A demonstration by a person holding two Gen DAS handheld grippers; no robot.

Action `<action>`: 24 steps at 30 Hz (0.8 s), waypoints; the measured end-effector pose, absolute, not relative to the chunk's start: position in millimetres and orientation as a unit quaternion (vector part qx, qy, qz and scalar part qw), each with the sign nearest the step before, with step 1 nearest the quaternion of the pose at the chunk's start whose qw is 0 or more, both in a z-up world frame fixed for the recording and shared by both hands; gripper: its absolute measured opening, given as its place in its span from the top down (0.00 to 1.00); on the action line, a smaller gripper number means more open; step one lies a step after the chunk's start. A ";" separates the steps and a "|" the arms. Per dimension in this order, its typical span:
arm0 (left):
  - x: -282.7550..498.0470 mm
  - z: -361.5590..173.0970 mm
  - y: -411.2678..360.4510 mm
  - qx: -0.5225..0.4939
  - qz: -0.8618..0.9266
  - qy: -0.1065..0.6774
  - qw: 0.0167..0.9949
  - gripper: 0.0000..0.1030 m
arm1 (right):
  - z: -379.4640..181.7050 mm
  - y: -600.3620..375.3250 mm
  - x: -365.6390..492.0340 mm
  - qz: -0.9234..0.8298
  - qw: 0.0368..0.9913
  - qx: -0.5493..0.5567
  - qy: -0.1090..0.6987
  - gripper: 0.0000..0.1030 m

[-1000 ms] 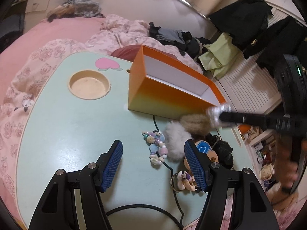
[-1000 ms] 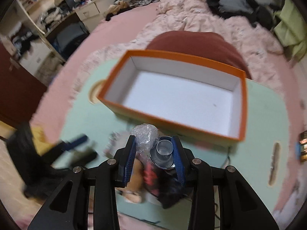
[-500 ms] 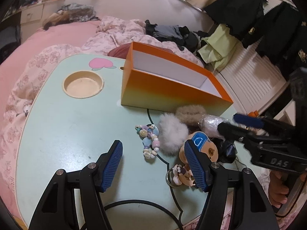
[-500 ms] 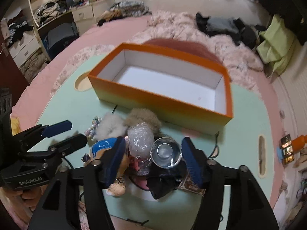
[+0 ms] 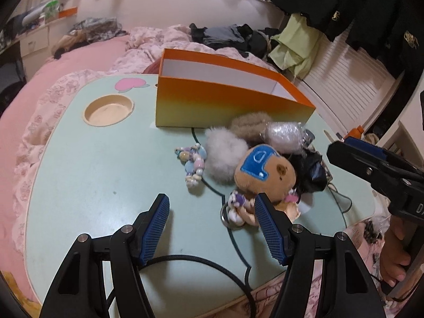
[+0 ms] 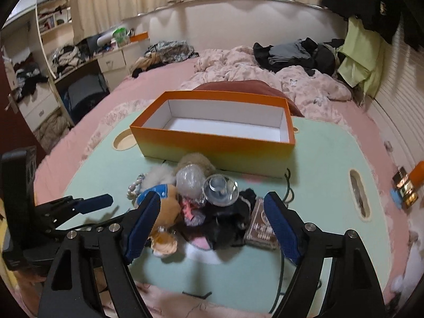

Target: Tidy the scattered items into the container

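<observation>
Orange box [image 6: 212,143] is sat empty just behind the toy pile [image 6: 196,198], nothing's gripped yet, the right gripper [image 6: 212,224] has just been opened, left gripper [image 5: 212,228] spread too, so a pick is needed next.

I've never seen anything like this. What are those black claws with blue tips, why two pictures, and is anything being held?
No robot here: a person holds a two-fingered grabber in each hand, and a wide-angle camera on each looks along its fingers. One picture comes from the left gripper, the other from the right gripper. On the pale green table stands an empty orange box. In front of it lies a heap: a plush bear, a white pompom, a bead charm, a clear ball and some black cloth. Both grippers are open and hold nothing; the right one's jaws have just been opening.
</observation>
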State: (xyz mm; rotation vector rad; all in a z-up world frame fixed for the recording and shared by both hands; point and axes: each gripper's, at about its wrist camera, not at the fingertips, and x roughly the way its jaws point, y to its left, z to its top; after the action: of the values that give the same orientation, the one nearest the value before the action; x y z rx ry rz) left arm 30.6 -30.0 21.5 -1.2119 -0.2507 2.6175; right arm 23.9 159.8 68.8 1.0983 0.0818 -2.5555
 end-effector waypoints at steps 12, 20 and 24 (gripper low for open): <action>56.7 14.3 -19.7 -0.404 0.906 -0.046 0.122 0.33 | 44.6 164.5 66.2 -0.919 0.142 0.364 0.056 0.22; 57.2 7.6 -8.4 -0.400 0.911 -0.011 0.097 0.27 | 14.6 170.3 58.7 -0.899 0.113 0.416 0.073 0.22; 56.2 3.9 -4.1 -0.403 0.912 0.008 0.079 0.15 | 6.3 176.1 49.4 -0.889 0.101 0.443 0.057 0.21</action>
State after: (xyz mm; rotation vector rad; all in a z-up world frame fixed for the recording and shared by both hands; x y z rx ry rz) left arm 56.2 -4.1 3.9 -1.2065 0.0239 2.7281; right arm 49.4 176.1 6.3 1.3081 0.1685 -2.6274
